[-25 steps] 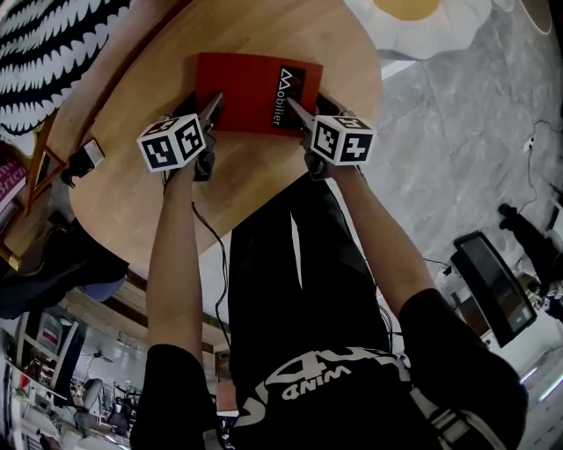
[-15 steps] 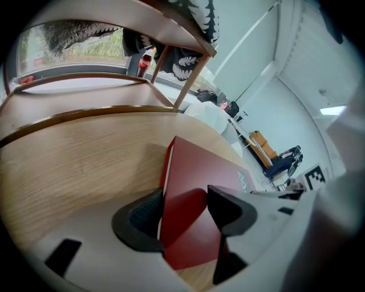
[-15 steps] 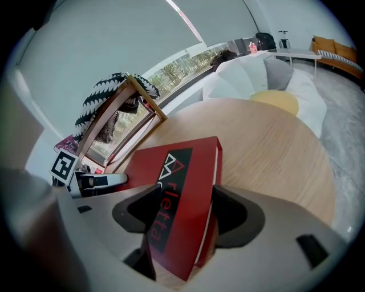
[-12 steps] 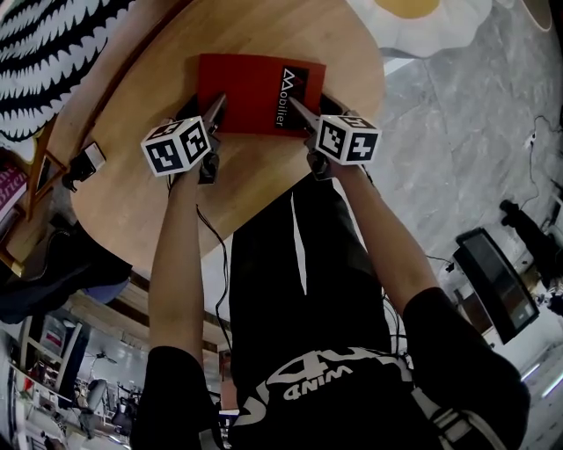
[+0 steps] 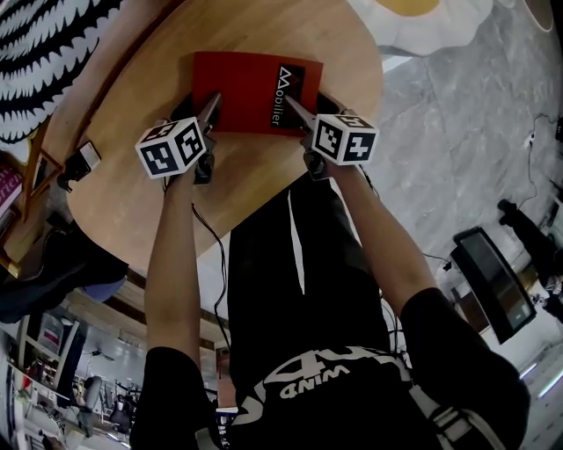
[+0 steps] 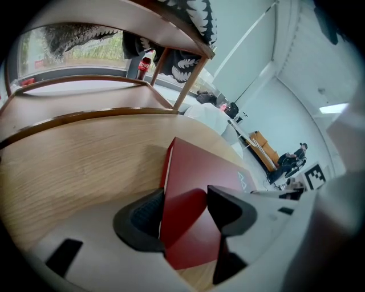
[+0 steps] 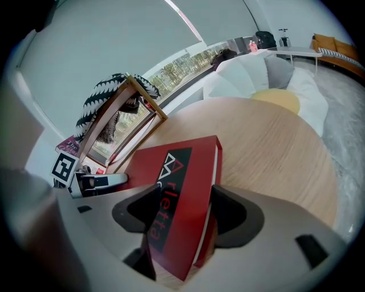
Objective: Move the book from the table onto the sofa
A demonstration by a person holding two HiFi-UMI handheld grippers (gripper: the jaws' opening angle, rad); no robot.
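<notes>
We see the red book (image 5: 251, 88) lying flat on the round wooden table (image 5: 176, 202), its white lettering on a black strip along its right side. The left gripper (image 5: 209, 110) sits at the book's near left corner, and in the left gripper view that corner fills the gap of the left gripper (image 6: 185, 211), one jaw against its underside edge and the other on the cover, so we read it as pinching the book (image 6: 199, 171). The right gripper (image 5: 295, 112) sits at the book's near right corner. In the right gripper view the right gripper (image 7: 182, 208) is clamped on the book (image 7: 177, 165), with one jaw on the lettered cover and the other by the page edge. Beyond the book to the right lies a white cushioned seat with a yellow round patch (image 5: 422, 22), and to the book's left a black-and-white patterned cushion (image 5: 44, 53).
</notes>
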